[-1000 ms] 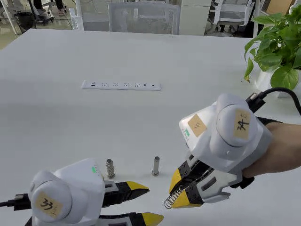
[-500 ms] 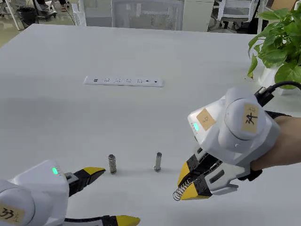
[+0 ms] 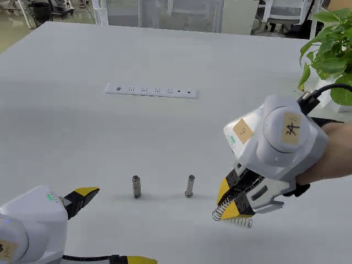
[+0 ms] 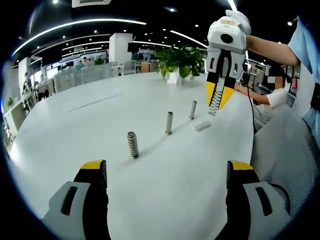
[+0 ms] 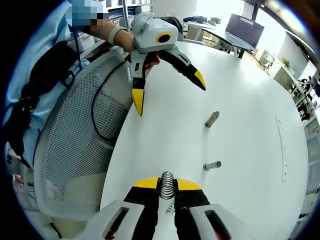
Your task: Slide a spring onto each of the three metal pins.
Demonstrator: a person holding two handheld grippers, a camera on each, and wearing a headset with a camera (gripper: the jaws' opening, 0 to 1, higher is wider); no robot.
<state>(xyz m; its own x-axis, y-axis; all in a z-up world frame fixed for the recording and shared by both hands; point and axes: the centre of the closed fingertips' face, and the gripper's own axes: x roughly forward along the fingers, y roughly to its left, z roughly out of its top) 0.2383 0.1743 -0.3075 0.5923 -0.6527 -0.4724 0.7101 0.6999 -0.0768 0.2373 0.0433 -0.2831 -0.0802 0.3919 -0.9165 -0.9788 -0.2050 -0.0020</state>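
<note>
The left gripper (image 3: 110, 225) is nearest, at the lower left corner of the head view. Its two yellow-tipped jaws stand wide apart with nothing between them, so it is released. In its own view the jaws frame the white table (image 3: 82, 126) and the row of pins ahead.

A little further and to the right is the right gripper (image 3: 227, 207), held in a hand and pointing down towards the table. Its jaws are closed on a spring (image 3: 219, 212), which is grasped near its upper end. The lower end sticks out below the yellow tips and hangs above the table. In the right gripper view this spring stands upright between the two tips.

Just beside the tips, a loose spring (image 3: 240, 221) lies flat on the table.

Next come the pins, all upright in one row. The left pin (image 3: 136, 179) already carries a fitted spring (image 3: 136, 188) around its shaft. The middle pin (image 3: 190, 186) is bare and stands between the left pin and the right gripper. The third pin (image 4: 193, 109), which I can see in the left gripper view, is also bare. It stands near the loose spring and close under the tips of the right gripper. I cannot tell if the held spring touches it.

Further away, well apart from the pins, a white power strip (image 3: 151, 91) lies on the table. At the far right edge is a green plant (image 3: 333, 55), and behind the table stands a mesh chair (image 3: 181, 12).
</note>
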